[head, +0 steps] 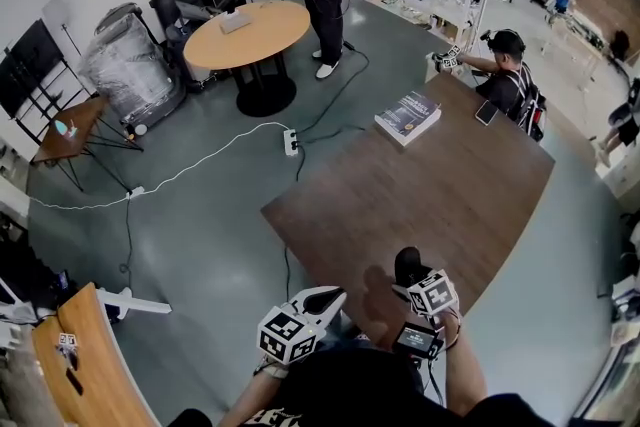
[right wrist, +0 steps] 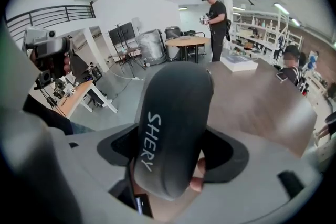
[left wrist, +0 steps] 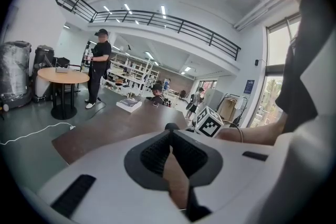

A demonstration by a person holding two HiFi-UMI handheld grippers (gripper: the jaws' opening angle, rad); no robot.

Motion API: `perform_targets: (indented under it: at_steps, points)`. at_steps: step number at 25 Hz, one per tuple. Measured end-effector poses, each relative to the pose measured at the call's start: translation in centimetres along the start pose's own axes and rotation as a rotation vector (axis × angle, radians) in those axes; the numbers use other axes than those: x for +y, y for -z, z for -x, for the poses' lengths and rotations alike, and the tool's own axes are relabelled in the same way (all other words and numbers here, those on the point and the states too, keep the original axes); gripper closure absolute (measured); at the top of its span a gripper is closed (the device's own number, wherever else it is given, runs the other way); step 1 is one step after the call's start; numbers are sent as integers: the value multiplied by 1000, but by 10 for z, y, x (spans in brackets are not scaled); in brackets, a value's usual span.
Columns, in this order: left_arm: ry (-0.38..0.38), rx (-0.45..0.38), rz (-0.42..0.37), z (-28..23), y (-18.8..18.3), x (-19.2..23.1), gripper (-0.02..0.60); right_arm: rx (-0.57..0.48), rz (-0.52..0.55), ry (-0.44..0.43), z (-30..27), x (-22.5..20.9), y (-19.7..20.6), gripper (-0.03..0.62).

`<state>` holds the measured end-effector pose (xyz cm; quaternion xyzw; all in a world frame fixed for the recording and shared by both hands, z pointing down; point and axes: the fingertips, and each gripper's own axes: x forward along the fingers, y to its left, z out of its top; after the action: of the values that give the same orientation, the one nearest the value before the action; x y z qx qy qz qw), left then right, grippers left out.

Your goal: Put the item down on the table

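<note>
Right gripper (head: 415, 289) grips a dark, rounded case (right wrist: 176, 123), its fingers (right wrist: 227, 152) pressed against both sides at the case's near end. White capitals reading "SHERY" run lengthwise down its left flank. The case's long axis points straight ahead of the gripper and away from the person, over the near edge of the brown tabletop (head: 440, 185). Whether its underside touches the wood is hard to judge from the head view. Left gripper (left wrist: 169, 139) sits just beside it, carrying nothing, its fingers meeting at the tips. A book (head: 408, 116) lies at the tabletop's far corner.
</note>
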<state>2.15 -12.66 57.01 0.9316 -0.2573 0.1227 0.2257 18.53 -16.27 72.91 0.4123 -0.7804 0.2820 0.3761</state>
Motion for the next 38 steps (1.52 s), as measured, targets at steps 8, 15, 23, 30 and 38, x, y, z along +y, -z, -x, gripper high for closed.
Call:
perform_targets:
  at_steps: [8,15,23,30,38]
  points:
    - [-9,-2,-2,-2,-5,12,560,91,-11,-9,-34,-8,28,244]
    - [-11,-4,4,-5,-7,18,560,155,-21,-30,-59,-13,46,244]
    - [-24,-3,10,-4,-8,23,560,226,-3,-38,-87,-23,59,244]
    - [-40,0,19,-3,-5,27,560,285,-4,-37,-112,-27,72,244]
    - [-41,8,24,-8,-7,30,560,326,-10,-33,-135,-28,82,244]
